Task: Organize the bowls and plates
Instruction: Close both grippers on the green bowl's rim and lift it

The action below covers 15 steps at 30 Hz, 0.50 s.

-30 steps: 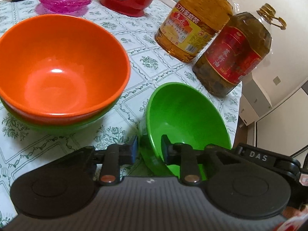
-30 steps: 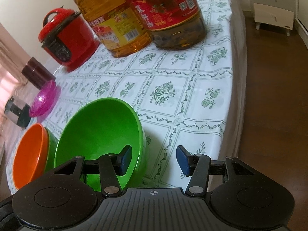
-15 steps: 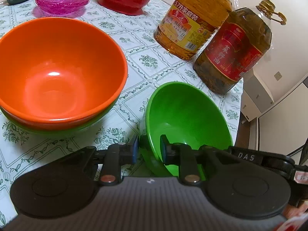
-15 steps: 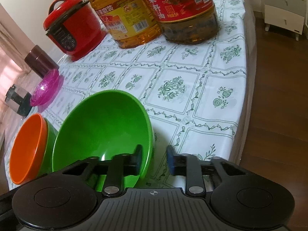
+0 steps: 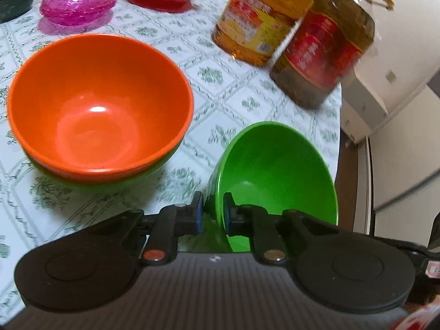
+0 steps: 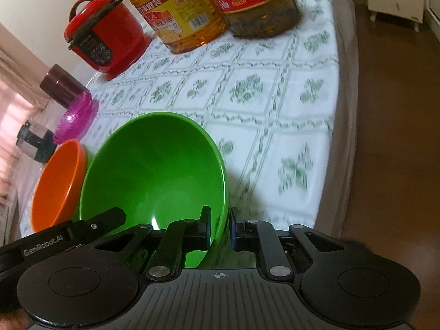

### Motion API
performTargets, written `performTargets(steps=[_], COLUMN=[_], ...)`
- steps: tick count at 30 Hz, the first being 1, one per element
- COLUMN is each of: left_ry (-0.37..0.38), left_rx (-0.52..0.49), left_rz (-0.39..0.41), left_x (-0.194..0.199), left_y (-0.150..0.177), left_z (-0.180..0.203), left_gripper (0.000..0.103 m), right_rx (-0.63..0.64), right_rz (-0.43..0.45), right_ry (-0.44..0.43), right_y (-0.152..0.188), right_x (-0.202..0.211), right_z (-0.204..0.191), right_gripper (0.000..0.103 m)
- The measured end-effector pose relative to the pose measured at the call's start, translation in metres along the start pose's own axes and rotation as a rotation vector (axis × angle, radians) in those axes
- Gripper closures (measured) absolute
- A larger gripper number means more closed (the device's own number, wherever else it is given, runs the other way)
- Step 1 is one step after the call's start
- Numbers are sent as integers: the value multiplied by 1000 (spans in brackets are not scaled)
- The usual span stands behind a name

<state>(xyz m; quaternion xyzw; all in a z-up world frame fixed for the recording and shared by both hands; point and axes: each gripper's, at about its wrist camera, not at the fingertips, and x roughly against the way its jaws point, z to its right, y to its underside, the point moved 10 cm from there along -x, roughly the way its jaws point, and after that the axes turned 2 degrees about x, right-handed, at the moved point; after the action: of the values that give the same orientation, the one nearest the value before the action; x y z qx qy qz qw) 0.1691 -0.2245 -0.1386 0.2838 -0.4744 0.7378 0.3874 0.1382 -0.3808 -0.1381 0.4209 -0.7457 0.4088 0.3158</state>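
Observation:
A green bowl [image 5: 275, 170] is held by both grippers, lifted a little off the tablecloth and tilted. My left gripper [image 5: 213, 214] is shut on its near-left rim. My right gripper [image 6: 221, 227] is shut on the rim of the same green bowl [image 6: 154, 170] on its right side. An orange bowl [image 5: 99, 104] sits nested in another green bowl [image 5: 115, 183] on the table to the left; the orange bowl also shows in the right wrist view [image 6: 59, 181]. A pink glass dish [image 5: 78, 4] stands at the back left.
Two large oil bottles [image 5: 264, 19] [image 5: 327, 46] stand at the back right by the table edge. A red cooker [image 6: 106, 40] and a dark jar [image 6: 62, 86] stand at the back. The table's right edge [image 6: 341, 110] drops to a wooden floor.
My right gripper has closed on the green bowl's rim. Both grippers have then lifted the bowl a little and moved back from the bottles.

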Motion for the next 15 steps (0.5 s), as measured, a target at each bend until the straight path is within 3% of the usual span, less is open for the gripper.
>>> performTargets(steps=[15], left_ry=[30], left_rx=[-41], left_rz=[-125], left_x=[53], left_y=[39], left_z=[-62], left_gripper=[95], right_rx=[-11], right_rz=[-65], right_ry=[-52], right_y=[71], right_x=[25], right_z=[-47], right_gripper=[89])
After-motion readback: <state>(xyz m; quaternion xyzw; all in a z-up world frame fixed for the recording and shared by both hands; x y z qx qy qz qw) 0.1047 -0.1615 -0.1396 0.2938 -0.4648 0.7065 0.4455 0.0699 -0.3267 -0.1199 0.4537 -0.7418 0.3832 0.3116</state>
